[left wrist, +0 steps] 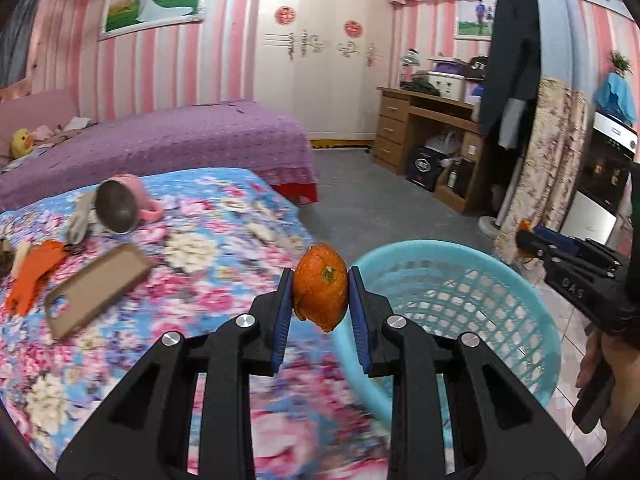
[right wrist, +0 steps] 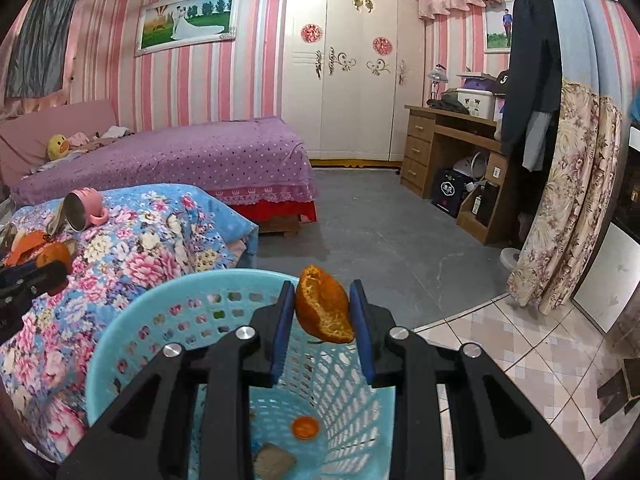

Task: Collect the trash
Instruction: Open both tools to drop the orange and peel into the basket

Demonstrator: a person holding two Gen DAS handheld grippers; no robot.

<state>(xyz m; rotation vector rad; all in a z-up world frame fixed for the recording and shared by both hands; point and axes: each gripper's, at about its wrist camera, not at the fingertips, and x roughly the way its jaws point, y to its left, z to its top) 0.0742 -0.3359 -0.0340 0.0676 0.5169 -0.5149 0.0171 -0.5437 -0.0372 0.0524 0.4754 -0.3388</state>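
Peel pieces being carried to the basket [right wrist: 132, 320] by both grippers.

We are working beside the floral bedspread [left wrist: 200, 264], where the turquoise basket is standing just off its edge; the right gripper [right wrist: 322, 312] is hovering over the basket's opening, fingers closed narrowly on a curled orange peel [right wrist: 324, 308], while the left gripper [left wrist: 320, 296] is pinching a rounder orange peel piece [left wrist: 320, 292] near the rim. In our judgement, releasing well is requiring each peel centred above the opening before parting the fingers.
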